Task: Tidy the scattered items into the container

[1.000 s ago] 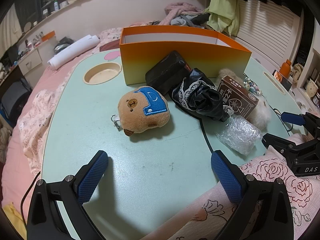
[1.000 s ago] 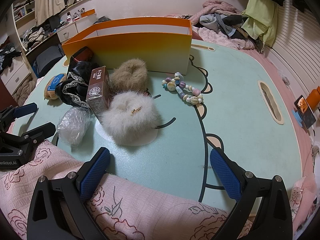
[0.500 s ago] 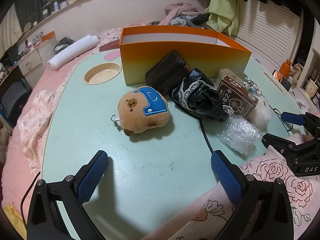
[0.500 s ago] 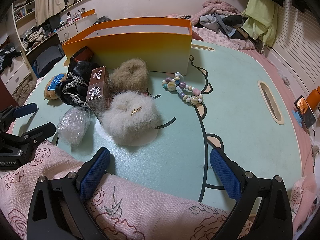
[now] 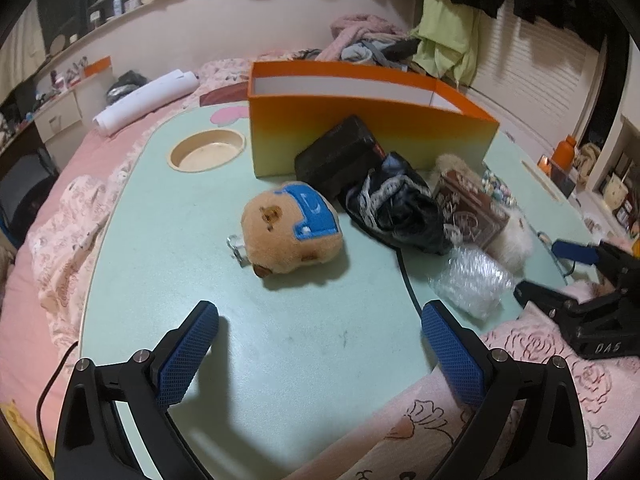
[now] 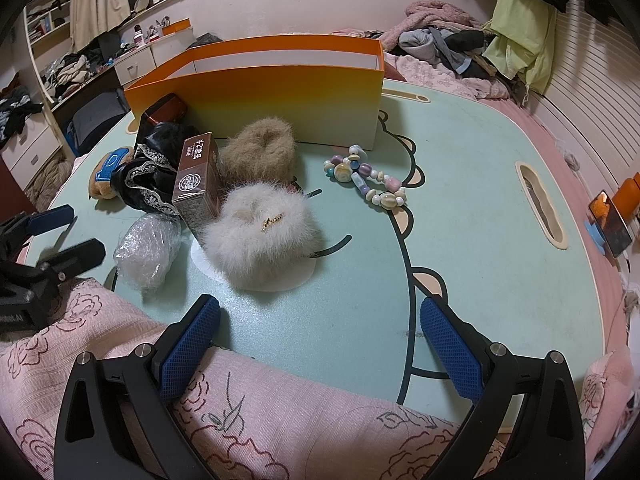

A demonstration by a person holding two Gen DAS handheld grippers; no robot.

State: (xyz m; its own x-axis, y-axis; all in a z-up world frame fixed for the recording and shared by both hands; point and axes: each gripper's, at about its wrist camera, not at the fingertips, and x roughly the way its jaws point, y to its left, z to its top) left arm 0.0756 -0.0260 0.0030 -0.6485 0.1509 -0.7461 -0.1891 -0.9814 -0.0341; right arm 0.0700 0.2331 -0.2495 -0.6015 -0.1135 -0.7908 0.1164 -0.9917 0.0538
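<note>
Both claws, left [image 5: 320,344] and right [image 6: 320,340], gape, apparently empty, before the orange box [image 6: 280,92].

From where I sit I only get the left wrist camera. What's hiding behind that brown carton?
Observer: A white fluffy piece with a small gold tag lies against the carton.
Operator: Anything past that?
Observer: A tan fluffy piece sits between it and the orange box.
Operator: And those little coloured bits I glimpse?
Observer: They're a string of pastel beads lying on the table near the box's corner, apart from both fluffy pieces.
</note>
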